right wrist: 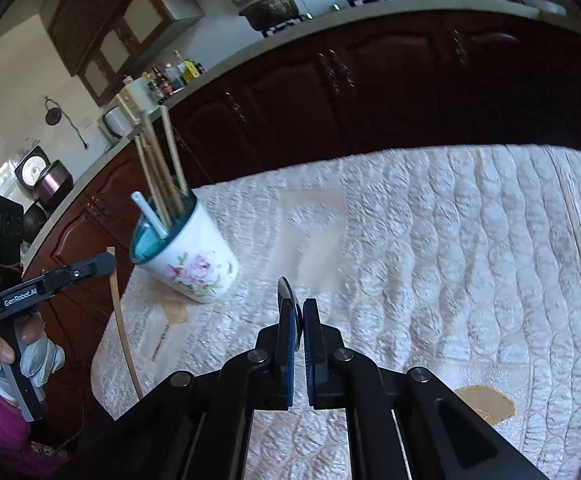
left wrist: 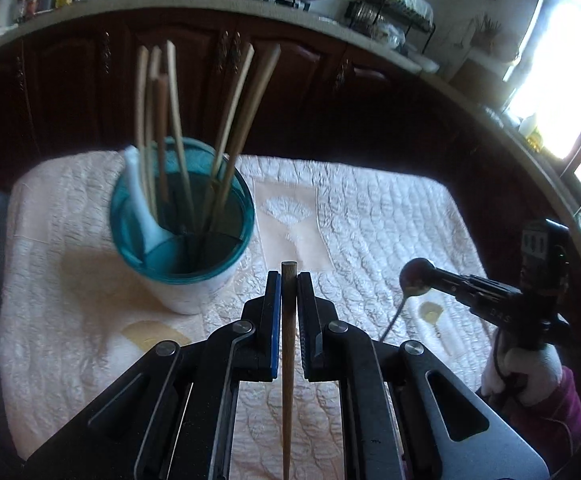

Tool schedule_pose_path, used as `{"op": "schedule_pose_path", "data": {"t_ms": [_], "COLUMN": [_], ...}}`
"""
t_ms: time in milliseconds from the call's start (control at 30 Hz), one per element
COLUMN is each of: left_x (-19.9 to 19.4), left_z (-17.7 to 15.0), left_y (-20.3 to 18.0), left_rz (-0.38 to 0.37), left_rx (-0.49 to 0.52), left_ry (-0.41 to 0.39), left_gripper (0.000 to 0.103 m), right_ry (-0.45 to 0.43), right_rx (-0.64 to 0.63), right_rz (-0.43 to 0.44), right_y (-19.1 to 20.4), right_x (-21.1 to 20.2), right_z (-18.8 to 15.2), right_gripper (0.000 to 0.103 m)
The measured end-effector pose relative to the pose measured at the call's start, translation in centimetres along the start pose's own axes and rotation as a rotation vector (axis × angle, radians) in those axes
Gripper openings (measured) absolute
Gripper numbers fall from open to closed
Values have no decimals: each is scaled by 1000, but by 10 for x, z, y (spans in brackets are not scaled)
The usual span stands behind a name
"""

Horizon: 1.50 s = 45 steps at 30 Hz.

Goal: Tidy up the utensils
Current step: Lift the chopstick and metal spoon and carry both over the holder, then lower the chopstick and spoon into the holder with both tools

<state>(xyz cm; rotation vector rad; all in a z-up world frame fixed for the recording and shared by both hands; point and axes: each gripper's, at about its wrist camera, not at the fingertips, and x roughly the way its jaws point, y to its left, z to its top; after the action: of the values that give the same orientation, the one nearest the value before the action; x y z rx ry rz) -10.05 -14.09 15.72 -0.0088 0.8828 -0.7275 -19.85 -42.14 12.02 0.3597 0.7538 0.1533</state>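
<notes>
The left gripper (left wrist: 289,280) has its black, blue-padded jaws clamped on a slender brown wooden chopstick (left wrist: 288,344), which runs straight down the centre line from just beyond the fingertips at 12 o'clock to the bottom edge at 6 o'clock. Seen from the right wrist camera, this same left gripper (right wrist: 106,262) sits at 9 o'clock, held level in a white-gloved hand (right wrist: 30,360), the chopstick (right wrist: 124,332) hanging nearly vertical below its tips, off the table edge. The right gripper (right wrist: 300,312) is closed on a metal spoon (right wrist: 290,300), whose dark bowl is seen edge-on between the pads. In the left wrist view the right gripper (left wrist: 420,280) enters from 3 o'clock, tilted slightly downward, with the spoon's round bowl (left wrist: 416,278) at its tip and the thin handle trailing down toward 5 o'clock; a white-gloved hand (left wrist: 526,372) grips the housing. At 10 o'clock from the left gripper stands a white floral ceramic cup with a teal interior (left wrist: 182,232), holding several pale wooden chopsticks (left wrist: 178,120) leaning outward and a white ceramic spoon (left wrist: 142,208). Everything rests over a cream quilted tablecloth (left wrist: 370,216). Beyond it stand dark brown wooden cabinets (left wrist: 310,80).
</notes>
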Motion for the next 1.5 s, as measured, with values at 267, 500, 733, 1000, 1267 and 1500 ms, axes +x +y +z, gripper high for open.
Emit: {"op": "schedule_pose_path", "data": {"t_ms": [267,500,733,1000,1267,1500], "left_x": [-75,-124,-135,-115,-66,-45], "left_z": [28,73,112,128,121,107], "left_y": [17,30,46,60,70,70], "left_rz": [-8,42,114,230,275,288], "left_rx": [-28,-38,-54,-35,-20,-17], "left_ry": [-142,-283,-370,-412,-359,-328], "left_gripper": [6,6,6,6,6,6], "right_ry": [-46,-119,-141,-162,-176,-138], "right_rx": [-78,-141,-198,-183,-254,-282], "right_rz": [35,57,27,-45,-137,-130], "right_y": [39,79,116,120,126,129], "right_x": [-7,-13,7,41,69,88], "right_z": [29,74,109,136,141,132], "right_gripper": [4,4,4,4,4,4]}}
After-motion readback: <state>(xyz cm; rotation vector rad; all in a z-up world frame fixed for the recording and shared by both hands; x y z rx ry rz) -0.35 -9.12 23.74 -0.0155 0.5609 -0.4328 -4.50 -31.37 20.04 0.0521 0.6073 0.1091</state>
